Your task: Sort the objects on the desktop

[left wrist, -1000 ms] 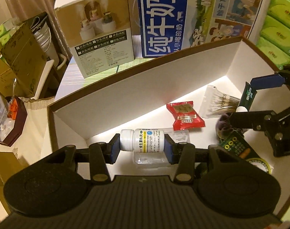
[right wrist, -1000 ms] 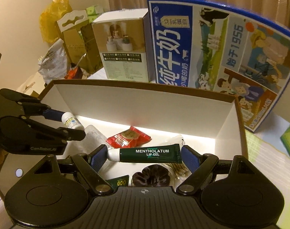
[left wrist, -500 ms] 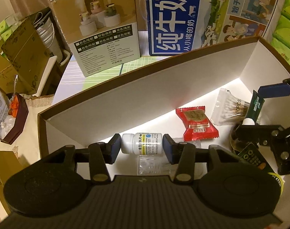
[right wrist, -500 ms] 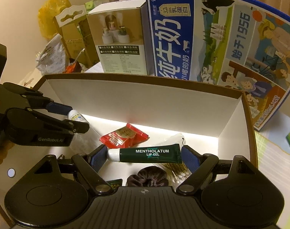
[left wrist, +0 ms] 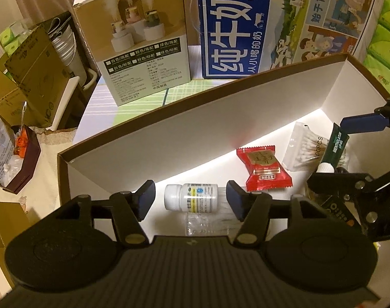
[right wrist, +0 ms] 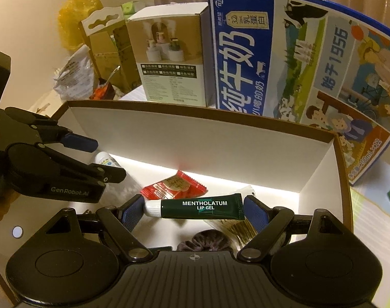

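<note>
My left gripper [left wrist: 190, 197] is open over the white storage box [left wrist: 220, 118]. A white pill bottle [left wrist: 191, 197] lies on the box floor between its fingers, touching neither, partly on a clear plastic bag [left wrist: 207, 224]. My right gripper [right wrist: 193, 206] is shut on a dark green Mentholatum lip gel tube [right wrist: 200, 206], held crosswise above the box floor. The tube also shows in the left wrist view [left wrist: 334, 148]. The left gripper [right wrist: 74, 154] and the bottle [right wrist: 105, 159] show at the left of the right wrist view.
In the box lie a red snack packet [left wrist: 265, 168], a bag of cotton swabs [left wrist: 305, 146], a dark hair scrunchie [right wrist: 207, 242] and a green card [left wrist: 339, 210]. Behind the box stand a humidifier carton [left wrist: 141, 46] and a blue milk carton [left wrist: 271, 20]. Green tissue packs [left wrist: 384, 38] are at the right.
My left gripper has opened and let go of the pill bottle, which now lies on the box floor. The right gripper still holds the lip gel tube, little moved.
</note>
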A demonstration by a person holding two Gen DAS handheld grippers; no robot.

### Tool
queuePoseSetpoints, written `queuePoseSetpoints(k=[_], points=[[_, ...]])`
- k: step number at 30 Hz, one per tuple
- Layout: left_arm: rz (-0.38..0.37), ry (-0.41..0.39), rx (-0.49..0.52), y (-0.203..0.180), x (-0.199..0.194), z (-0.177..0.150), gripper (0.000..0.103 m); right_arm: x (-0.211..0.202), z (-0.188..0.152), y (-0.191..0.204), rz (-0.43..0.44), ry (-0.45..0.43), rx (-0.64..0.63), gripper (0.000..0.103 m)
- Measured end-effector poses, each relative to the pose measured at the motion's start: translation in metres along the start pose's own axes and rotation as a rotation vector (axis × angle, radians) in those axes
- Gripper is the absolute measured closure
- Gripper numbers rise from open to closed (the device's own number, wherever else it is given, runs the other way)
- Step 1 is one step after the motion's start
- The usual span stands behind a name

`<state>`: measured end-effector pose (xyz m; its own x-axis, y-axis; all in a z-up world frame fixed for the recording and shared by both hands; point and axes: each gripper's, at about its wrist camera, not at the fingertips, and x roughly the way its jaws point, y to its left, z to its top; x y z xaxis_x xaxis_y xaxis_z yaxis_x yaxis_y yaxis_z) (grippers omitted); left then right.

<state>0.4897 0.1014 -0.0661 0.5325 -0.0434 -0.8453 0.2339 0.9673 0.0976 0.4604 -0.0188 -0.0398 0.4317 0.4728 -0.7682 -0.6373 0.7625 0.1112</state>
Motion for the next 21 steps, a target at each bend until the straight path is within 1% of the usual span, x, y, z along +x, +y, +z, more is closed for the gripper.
queuePoseSetpoints(k=[4,7,8,10,11,12,18,21], points=[[0.009,-0.005,-0.001,0.001,-0.003,0.0,0.044,-0.001,0.001,0.004,0.003,-0.011,-0.014,0.022],[0.012,-0.007,-0.007,0.003,-0.004,0.0,0.043,-0.003,0.001,0.009,0.003,-0.036,-0.039,0.022],[0.015,-0.008,-0.009,0.003,-0.005,0.0,0.042,-0.003,0.0,0.01,0.009,-0.036,-0.049,0.019],[0.024,-0.008,-0.008,0.003,-0.007,0.0,0.04,-0.004,-0.002,0.013,-0.002,-0.047,-0.064,0.01],[0.032,-0.009,-0.008,0.003,-0.008,-0.001,0.037,-0.006,-0.003,0.013,-0.003,-0.05,-0.069,0.009],[0.04,-0.012,-0.01,0.002,-0.01,-0.001,0.032,-0.007,-0.004,0.013,0.001,-0.049,-0.068,0.007],[0.037,-0.027,-0.044,0.005,-0.022,-0.003,0.03,-0.019,-0.012,0.012,0.008,-0.036,-0.068,0.003],[0.026,-0.027,-0.059,0.005,-0.029,-0.004,0.026,-0.025,-0.015,0.01,0.005,-0.028,-0.063,0.002]])
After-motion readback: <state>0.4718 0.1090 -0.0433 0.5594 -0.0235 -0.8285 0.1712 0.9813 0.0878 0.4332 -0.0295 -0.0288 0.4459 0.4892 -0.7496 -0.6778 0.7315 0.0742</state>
